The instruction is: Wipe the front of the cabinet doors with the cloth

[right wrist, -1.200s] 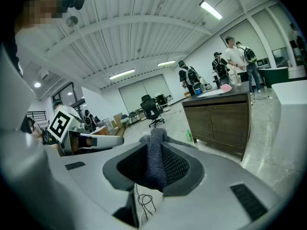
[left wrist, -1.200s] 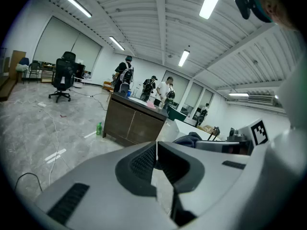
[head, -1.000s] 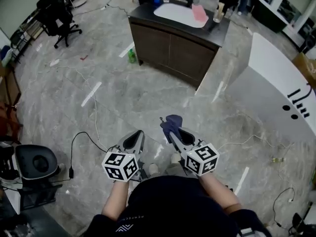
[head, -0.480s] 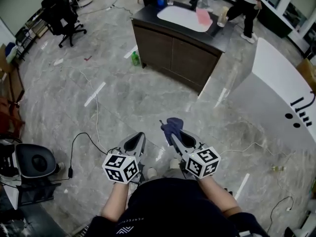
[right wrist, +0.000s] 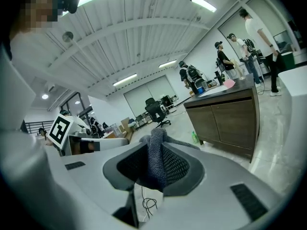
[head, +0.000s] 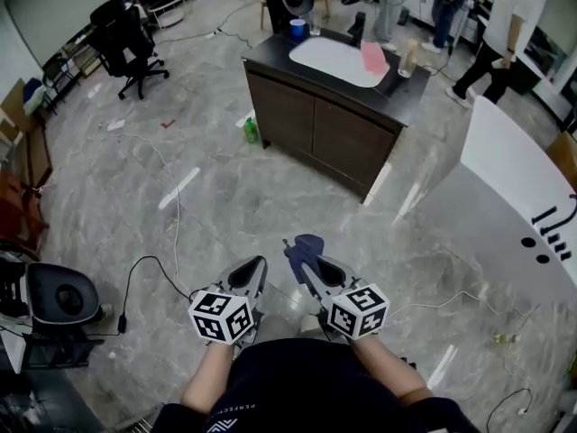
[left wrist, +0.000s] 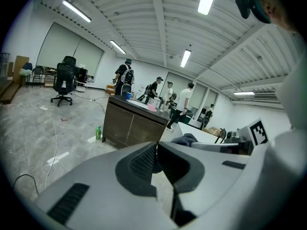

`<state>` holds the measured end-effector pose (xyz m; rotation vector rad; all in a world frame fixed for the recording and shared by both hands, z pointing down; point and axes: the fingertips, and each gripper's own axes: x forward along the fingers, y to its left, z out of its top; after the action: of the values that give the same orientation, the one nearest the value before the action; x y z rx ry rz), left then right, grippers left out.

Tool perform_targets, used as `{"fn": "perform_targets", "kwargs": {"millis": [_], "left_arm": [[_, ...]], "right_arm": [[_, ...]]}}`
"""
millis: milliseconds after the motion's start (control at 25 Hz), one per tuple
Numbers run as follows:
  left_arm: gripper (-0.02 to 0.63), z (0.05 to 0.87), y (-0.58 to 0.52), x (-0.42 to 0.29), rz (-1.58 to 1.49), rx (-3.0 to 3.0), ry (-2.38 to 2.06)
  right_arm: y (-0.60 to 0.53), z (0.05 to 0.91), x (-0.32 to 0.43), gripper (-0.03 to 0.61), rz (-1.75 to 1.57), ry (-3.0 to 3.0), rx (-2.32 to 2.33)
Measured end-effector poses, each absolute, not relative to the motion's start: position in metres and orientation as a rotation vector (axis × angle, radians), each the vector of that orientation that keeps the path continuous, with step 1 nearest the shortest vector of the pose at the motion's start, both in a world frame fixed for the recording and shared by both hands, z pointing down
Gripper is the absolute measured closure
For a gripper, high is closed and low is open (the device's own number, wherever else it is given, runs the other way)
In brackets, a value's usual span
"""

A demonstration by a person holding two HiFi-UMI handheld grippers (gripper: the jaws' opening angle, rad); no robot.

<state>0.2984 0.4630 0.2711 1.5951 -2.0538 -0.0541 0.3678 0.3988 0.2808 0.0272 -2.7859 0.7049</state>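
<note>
the right gripper (head: 309,271) has its two jaws pinched on the dark blue-grey cloth (right wrist: 154,150). in the right gripper view the cloth stands as a narrow upright ridge squeezed between the two ribbed pads, which touch it on both sides. its bunched top rises above the jaw tips and a small flap spills over the right-hand jaw. seen from the head view, the cloth's long axis runs along the jaws, and its free end pokes out past the fingertips, pointing toward the cabinet (head: 325,133).

the left gripper (left wrist: 157,150) has its jaws pressed together, pad against pad, with nothing caught between them. it sits just beside the right gripper, on the side farther from the cabinet's right corner, and it aims at the cabinet too.

both grippers and the cloth are well apart from the cabinet, out over open marble floor (head: 225,197) in front of its two dark brown doors (head: 347,142). the doors face the person and are shut. the cloth touches neither.

on the floor at the cabinet's left front corner stands a green bottle (head: 251,131). on top of the cabinet a pale sink basin (head: 334,59) is set in the dark counter, with a blue cup (head: 297,28) at its far left corner and a pink item (head: 372,57) on its right side. people (head: 500,25) stand behind the cabinet, and a black office chair (head: 126,39) is well off to its left.
</note>
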Motion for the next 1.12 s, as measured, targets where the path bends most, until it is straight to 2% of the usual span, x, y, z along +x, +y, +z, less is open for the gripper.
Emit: {"fn": "perform_targets", "kwargs": {"millis": [600, 840, 1120], "left_arm": [[0.597, 0.279, 0.443, 0.259, -0.046, 1.562, -2.054], [0.597, 0.277, 0.428, 0.204, -0.065, 1.578, -2.058], [0.597, 0.282, 0.440, 0.101, -0.101, 1.529, -2.037]], "right_arm": [[0.367, 0.290, 0.341, 0.472, 0.725, -2.760, 0.046], [0.351, 0.293, 0.282, 0.472, 0.731, -2.753, 0.051], [0.356, 0.287, 0.183, 0.472, 0.702, -2.758, 0.073]]}}
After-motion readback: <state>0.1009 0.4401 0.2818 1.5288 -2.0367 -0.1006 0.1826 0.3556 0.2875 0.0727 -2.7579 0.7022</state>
